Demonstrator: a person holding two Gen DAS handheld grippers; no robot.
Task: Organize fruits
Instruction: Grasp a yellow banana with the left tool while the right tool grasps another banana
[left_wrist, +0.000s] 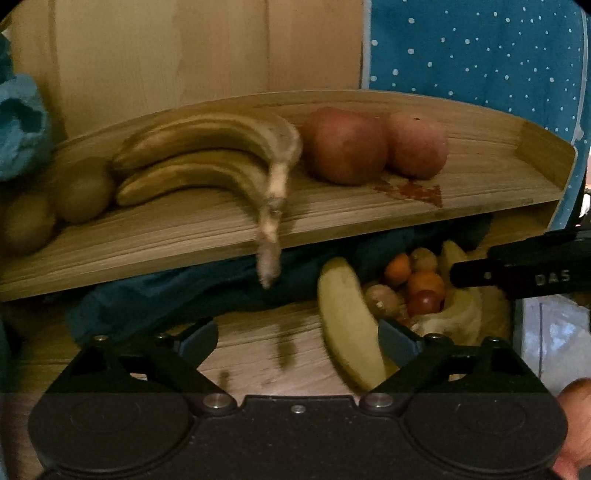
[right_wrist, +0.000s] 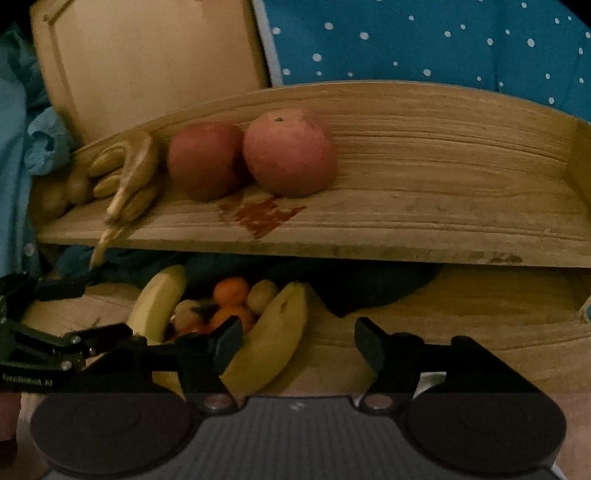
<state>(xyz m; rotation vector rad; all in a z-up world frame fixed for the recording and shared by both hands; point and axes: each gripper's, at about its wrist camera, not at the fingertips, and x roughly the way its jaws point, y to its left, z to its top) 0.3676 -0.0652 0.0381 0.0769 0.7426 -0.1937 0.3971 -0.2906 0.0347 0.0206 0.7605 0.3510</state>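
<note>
A wooden upper shelf (left_wrist: 480, 173) holds two kiwis (left_wrist: 83, 190), a bunch of bananas (left_wrist: 207, 158) with its stem hanging over the front edge, and two red apples (left_wrist: 345, 146). The apples also show in the right wrist view (right_wrist: 290, 153). Below the shelf lies a pile of loose fruit: bananas (right_wrist: 269, 339), oranges (right_wrist: 231, 291) and small fruits. My left gripper (left_wrist: 297, 341) is open and empty, low in front of the pile. My right gripper (right_wrist: 299, 343) is open and empty, with a loose banana between its fingers but not gripped.
A blue dotted cloth (right_wrist: 443, 40) hangs behind the shelf. A pale board (right_wrist: 147, 66) leans at the back left. Dark blue fabric (left_wrist: 184, 295) lies under the shelf. A red stain (right_wrist: 264, 218) marks the shelf front.
</note>
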